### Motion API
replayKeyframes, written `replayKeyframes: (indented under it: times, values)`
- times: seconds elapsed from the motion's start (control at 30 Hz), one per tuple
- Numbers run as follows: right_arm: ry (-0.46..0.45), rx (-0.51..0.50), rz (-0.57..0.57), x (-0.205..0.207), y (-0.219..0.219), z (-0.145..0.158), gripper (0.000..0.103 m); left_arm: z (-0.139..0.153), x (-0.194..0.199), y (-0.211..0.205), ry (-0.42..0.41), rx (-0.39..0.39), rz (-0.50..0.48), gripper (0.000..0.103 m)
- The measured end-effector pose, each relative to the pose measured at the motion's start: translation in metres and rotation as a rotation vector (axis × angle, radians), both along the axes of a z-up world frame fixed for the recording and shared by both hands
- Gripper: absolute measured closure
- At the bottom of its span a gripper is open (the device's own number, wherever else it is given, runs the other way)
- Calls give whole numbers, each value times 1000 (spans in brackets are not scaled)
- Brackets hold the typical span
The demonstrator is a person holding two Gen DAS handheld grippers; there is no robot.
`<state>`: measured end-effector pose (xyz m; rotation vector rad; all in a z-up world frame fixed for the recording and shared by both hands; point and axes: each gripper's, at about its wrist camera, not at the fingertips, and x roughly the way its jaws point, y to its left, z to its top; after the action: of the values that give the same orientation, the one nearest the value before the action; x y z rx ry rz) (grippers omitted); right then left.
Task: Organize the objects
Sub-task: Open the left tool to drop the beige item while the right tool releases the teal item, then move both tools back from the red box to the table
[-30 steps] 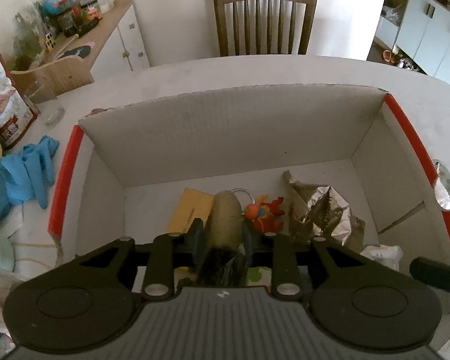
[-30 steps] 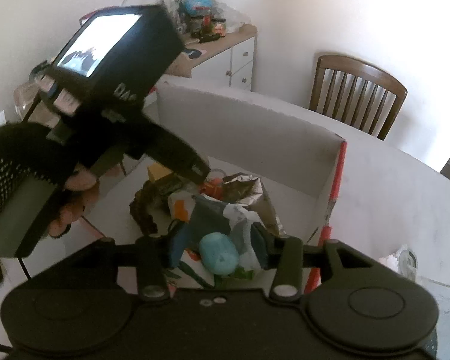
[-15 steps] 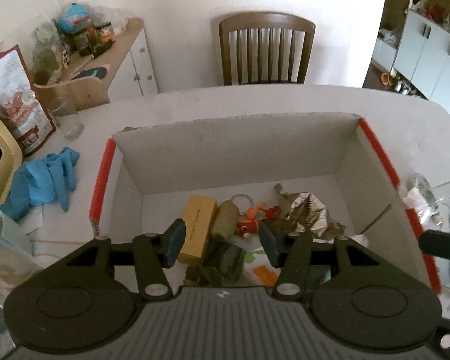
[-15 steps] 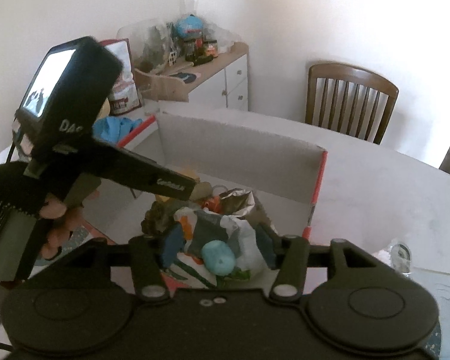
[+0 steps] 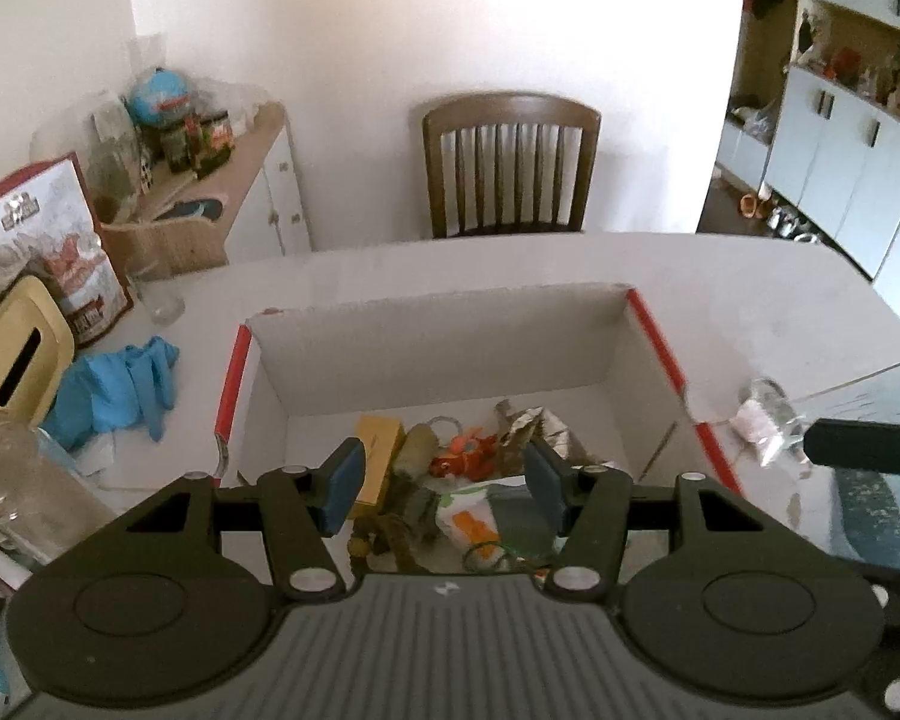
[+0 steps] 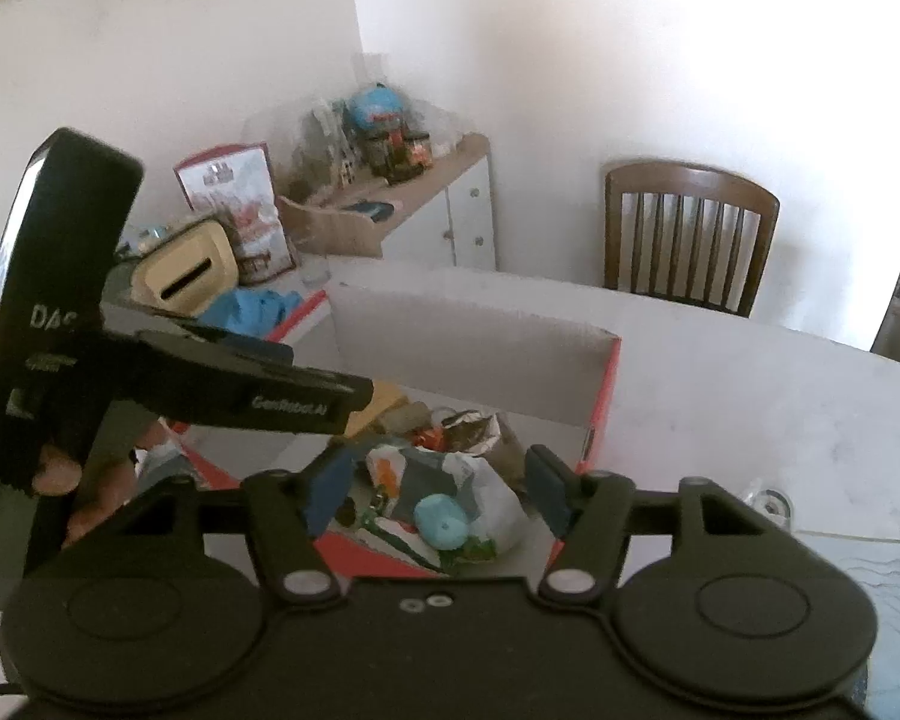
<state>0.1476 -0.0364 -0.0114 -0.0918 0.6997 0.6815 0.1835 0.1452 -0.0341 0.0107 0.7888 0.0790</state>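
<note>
Raised since a second ago, the left gripper point(image 5: 444, 489) now hangs wide open and empty above the red-edged cardboard box point(image 5: 432, 354); its released tan cylinder point(image 5: 415, 450) lies inside. The right gripper point(image 6: 435, 495) is also spread, holding nothing.

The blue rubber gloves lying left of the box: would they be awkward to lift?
Probably. The crumpled blue rubber gloves look limp, so they would likely droop and dangle. They seem light, and pushed across the white table they might bunch up rather than slide.

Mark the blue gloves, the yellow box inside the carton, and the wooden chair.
blue gloves point(image 5: 114, 390), left wrist view, middle of the crumpled pile.
yellow box point(image 5: 378, 450), left wrist view, its top face.
wooden chair point(image 5: 510, 168), left wrist view, slats of the backrest.
</note>
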Motion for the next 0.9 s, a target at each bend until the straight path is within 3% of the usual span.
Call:
replayKeyframes:
  times: [0.1, 0.33, 0.9]
  values:
    - [-7, 19, -4, -6, -7, 6, 34, 10, -12, -6, -27, 0, 3, 33]
    - [-20, 52, -9, -19, -30, 17, 28, 25, -34, -21, -55, -22, -2, 32]
    - [-58, 138, -51, -36, -119, 28, 2, 34, -57, -78, -74, -66, 29, 21]
